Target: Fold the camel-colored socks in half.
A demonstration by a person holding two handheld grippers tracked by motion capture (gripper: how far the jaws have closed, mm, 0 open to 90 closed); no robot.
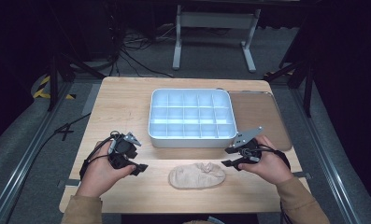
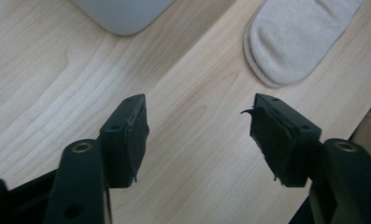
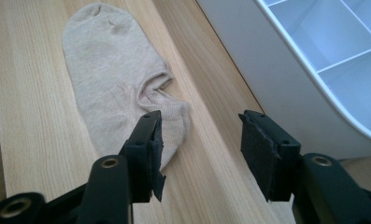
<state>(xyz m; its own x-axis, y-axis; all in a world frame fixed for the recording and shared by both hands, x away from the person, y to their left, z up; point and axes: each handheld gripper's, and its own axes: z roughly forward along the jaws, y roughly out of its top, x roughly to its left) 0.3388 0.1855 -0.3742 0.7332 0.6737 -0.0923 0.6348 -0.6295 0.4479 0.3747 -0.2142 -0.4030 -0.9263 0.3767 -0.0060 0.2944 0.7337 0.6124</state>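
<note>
High view: the beige sock [image 1: 197, 175] lies flat on the wooden surface [image 1: 122, 105], between the left gripper [image 1: 137, 167] and right gripper [image 1: 229, 156], touching neither; both sets of fingers stand apart. A white divided tray [image 1: 191, 138] sits just behind, grey floor beyond.

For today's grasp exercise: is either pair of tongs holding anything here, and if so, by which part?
Nothing is held. The left tongs and right tongs are both open over the table, with the beige sock lying flat between them, ungripped.
</note>
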